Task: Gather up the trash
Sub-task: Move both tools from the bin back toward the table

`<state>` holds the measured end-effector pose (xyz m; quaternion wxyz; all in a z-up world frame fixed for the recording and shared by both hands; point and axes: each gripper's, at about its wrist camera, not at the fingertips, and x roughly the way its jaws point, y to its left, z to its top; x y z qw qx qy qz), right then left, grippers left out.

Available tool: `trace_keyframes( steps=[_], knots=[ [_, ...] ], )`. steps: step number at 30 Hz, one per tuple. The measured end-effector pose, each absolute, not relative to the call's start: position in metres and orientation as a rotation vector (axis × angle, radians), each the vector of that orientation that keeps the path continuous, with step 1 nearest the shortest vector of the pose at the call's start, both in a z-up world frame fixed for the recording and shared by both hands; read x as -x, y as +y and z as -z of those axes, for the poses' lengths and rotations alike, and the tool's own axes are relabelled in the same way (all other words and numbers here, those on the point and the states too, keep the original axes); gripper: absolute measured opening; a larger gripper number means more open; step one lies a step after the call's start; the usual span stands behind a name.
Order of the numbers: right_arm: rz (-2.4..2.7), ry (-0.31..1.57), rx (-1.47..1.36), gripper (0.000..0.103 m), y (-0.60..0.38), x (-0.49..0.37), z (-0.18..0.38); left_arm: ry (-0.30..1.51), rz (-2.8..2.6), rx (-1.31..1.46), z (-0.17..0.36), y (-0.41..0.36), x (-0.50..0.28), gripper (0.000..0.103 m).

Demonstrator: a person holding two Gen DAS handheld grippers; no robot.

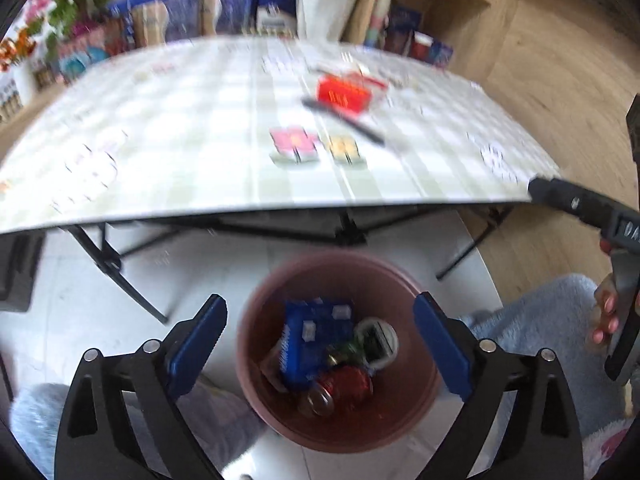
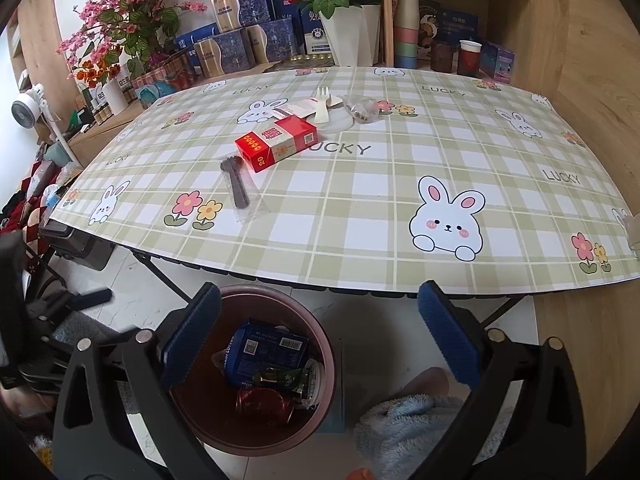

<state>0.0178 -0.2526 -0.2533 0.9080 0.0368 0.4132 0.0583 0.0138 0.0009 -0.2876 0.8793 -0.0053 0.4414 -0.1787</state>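
My left gripper (image 1: 320, 312) hangs open and empty right above a pink bin (image 1: 416, 412) on the floor. In the bin lie a blue box (image 1: 316, 340), a red can (image 1: 344, 388) and a white lid (image 1: 378, 340). My right gripper (image 2: 320, 300) is open too, with nothing between its fingers, near the table's front edge and beside the bin (image 2: 192, 420). On the checked tablecloth (image 2: 400, 168) lie a red box (image 2: 276, 142), a black spoon in clear wrap (image 2: 238, 186), a white fork (image 2: 322, 106) and a crumpled clear wrapper (image 2: 360, 108).
The folding table's black legs (image 1: 120, 276) stand behind the bin. A person's knees in fluffy blue fabric (image 2: 408, 428) flank it. Flower pots (image 2: 348, 36), boxes and cups line the shelf behind the table. A small fan (image 2: 26, 110) is at far left.
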Motion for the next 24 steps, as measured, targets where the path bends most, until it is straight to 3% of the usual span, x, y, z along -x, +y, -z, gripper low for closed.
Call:
trace_keyframes(
  steps=[7, 24],
  knots=[
    [-0.115, 0.845, -0.068, 0.097, -0.254, -0.019, 0.252, 0.834, 0.305, 0.039, 0.265, 0.018, -0.019, 0.094],
    [-0.084, 0.864, -0.112, 0.097, -0.271, -0.049, 0.269, 0.831, 0.314, 0.007, 0.252, 0.011, -0.06, 0.094]
  ],
)
